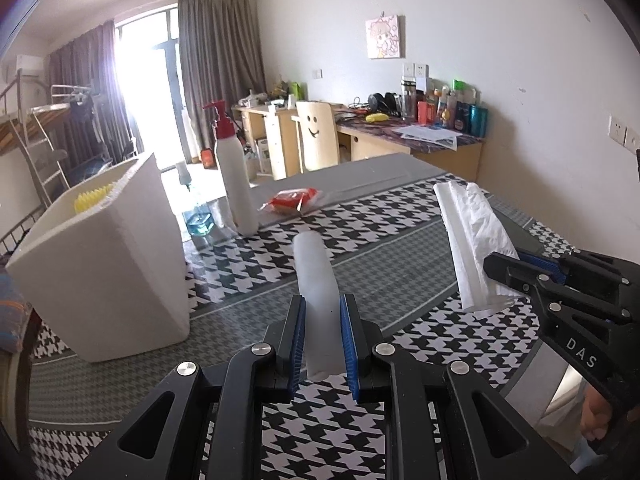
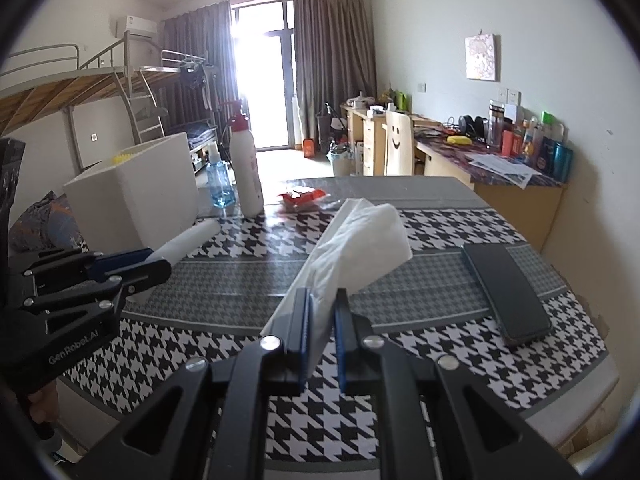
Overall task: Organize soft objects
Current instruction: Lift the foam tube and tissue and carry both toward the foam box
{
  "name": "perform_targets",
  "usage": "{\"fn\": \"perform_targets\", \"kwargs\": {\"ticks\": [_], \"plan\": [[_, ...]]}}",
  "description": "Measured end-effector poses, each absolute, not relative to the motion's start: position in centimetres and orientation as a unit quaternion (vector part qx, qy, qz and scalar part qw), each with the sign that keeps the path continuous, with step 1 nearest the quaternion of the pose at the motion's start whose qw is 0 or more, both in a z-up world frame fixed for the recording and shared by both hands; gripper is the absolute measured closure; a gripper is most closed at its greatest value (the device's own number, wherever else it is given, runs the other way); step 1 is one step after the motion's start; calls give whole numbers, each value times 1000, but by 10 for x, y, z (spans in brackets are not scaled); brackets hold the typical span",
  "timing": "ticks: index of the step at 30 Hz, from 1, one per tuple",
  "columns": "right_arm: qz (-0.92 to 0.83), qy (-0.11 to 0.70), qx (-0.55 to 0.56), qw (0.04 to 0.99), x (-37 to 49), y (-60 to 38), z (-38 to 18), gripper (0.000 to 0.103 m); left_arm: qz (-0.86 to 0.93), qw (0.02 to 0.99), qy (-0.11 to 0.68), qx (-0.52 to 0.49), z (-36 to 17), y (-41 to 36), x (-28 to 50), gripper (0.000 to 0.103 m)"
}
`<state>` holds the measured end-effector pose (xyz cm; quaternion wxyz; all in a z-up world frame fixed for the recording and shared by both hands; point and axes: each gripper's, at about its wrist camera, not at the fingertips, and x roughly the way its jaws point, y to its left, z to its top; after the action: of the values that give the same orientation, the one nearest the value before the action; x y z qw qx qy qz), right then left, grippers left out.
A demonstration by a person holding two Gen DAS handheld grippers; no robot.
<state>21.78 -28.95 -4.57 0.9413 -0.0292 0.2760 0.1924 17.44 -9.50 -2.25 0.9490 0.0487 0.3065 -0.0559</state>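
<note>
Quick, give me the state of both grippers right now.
Left gripper: shut on the white roll.
Right gripper: shut on the white tissue.

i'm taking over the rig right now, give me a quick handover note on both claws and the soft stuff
Left claw: shut on a pale translucent soft cylinder, held above the houndstooth-patterned table.
Right claw: shut on a white crumpled paper tissue, also off the table.
White rectangular bin stands at the table's left; a yellow spiky ball already sits inside.
Left to do: probably drop the cylinder and the tissue into the bin.
</note>
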Motion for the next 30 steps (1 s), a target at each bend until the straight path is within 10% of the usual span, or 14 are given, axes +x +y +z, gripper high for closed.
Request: {"fn": "perform_targets", "kwargs": {"ticks": [30], "plan": [[233,242,-22,942,237,-261,-18,89,-19,963,264,50,6,-60,177,84]]}}
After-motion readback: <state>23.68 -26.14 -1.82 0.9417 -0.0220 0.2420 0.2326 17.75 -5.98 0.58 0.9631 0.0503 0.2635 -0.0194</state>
